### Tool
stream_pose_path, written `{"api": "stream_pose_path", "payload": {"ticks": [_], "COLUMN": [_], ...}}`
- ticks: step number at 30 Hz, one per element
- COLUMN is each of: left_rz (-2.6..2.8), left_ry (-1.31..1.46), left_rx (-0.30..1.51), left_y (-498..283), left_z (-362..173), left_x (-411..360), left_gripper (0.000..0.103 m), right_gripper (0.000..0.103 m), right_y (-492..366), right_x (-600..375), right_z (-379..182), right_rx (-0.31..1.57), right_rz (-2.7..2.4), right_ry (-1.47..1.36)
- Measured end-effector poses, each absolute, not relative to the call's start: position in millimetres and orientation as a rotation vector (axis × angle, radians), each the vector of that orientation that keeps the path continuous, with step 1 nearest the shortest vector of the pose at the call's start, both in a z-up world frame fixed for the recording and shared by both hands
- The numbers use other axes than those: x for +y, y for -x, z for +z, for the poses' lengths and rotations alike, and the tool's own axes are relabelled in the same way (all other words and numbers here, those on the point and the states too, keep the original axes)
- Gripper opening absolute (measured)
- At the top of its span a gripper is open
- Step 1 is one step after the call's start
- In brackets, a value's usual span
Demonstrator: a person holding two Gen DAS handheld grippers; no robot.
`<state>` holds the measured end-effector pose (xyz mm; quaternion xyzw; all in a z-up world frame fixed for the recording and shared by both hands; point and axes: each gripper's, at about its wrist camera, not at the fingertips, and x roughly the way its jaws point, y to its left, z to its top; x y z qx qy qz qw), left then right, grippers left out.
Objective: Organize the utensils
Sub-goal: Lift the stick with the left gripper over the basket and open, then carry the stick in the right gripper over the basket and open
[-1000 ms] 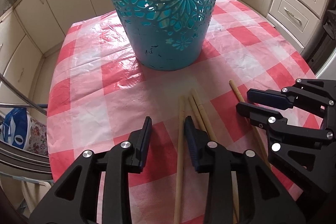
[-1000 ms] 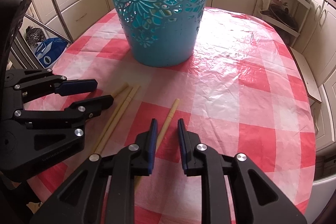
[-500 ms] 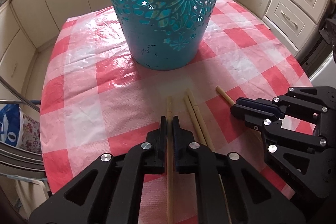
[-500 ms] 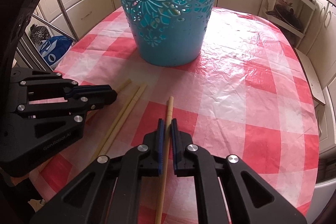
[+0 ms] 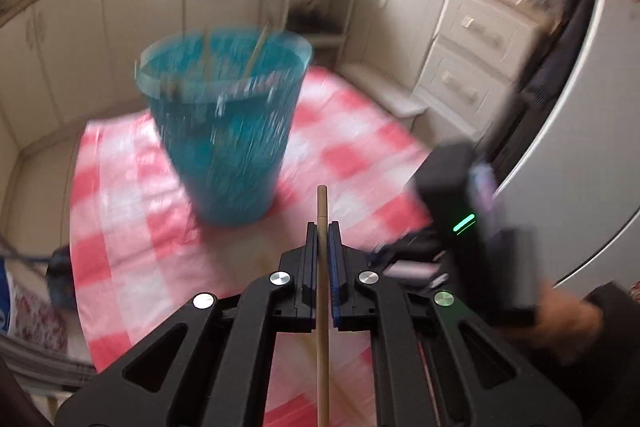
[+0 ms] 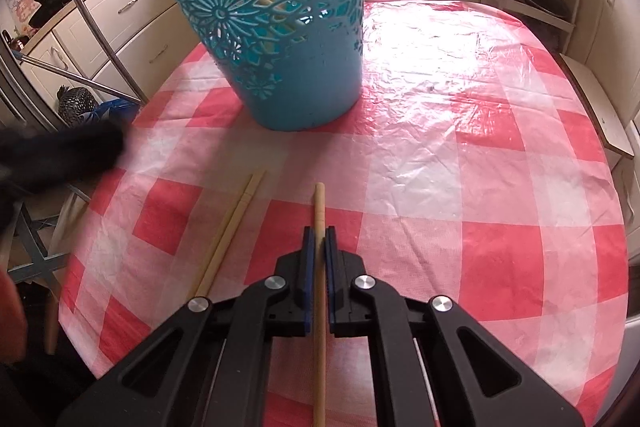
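Note:
My left gripper point(image 5: 322, 227) is shut on a wooden chopstick point(image 5: 322, 203) and holds it well above the table, short of the teal cut-out basket point(image 5: 224, 131), which holds a few sticks. The view is blurred by motion. My right gripper point(image 6: 319, 231) is shut on another chopstick point(image 6: 319, 203) low over the red-and-white checked tablecloth point(image 6: 460, 187). Two more chopsticks point(image 6: 232, 223) lie side by side on the cloth to its left. The basket point(image 6: 280, 39) stands ahead of it.
The right gripper's body point(image 5: 472, 227) shows at the right of the left wrist view. The left gripper is a dark blur point(image 6: 52, 155) at the left of the right wrist view. Cream kitchen cabinets point(image 5: 468, 67) surround the table. A metal chair frame point(image 6: 92, 39) stands at the left.
My left gripper has lifted its chopstick high off the table and now looks down on the basket rim. My right gripper has risen slightly with its chopstick still clamped.

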<state>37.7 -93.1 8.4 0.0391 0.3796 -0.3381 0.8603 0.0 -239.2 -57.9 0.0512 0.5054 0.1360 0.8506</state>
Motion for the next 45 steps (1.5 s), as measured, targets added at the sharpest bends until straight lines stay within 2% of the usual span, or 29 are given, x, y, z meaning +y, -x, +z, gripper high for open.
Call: {"api": "stream_pose_path", "payload": {"ticks": [7,12,21,29,39,41,42,45], "left_rz": [-0.621,-0.492,-0.251,-0.176,-0.198,-0.21,-0.209,-0.185], "left_ry": [0.185,0.289,0.328,0.292,0.242,0.232,0.229,0.243], "left_rx": [0.467,0.315,0.28,0.267,0.393,0.429,0.446,0.471], "left_y": [-70.1,-117.7,-179.4,-169.2,-158.0,-154.0,-150.6,-134.0], "left_z": [106.3,139.2,107.0,78.6,45.3,42.6,41.8,40.6], "left_x": [-67.3,-68.4,-88.8,-93.0,-93.2,-90.4,-87.5,-73.8], "left_gripper": [0.005,0.005,0.005,0.005,0.005,0.007,0.013,0.042], "right_gripper": [0.006,0.006,0.006,0.006,0.006,0.006,0.006,0.006], "right_y": [1.2,2.4,1.2,0.0,1.9,1.9,1.8,2.9], "right_x": [-239.3,-237.9,-230.0,-227.3,-227.0,-228.3,-229.8,-234.1], "right_z": [-58.2,-58.5,-58.1,-58.0,-58.3,-58.4,-58.6,-59.1], "right_rx": [1.063,1.061,1.06,1.065,1.068,1.072,1.075,1.075], "right_rz": [0.29,0.293,0.292,0.297,0.303,0.314,0.319,0.328], "right_ry": [-0.117,-0.109,-0.071,-0.056,-0.057,-0.06,-0.066,-0.075]}}
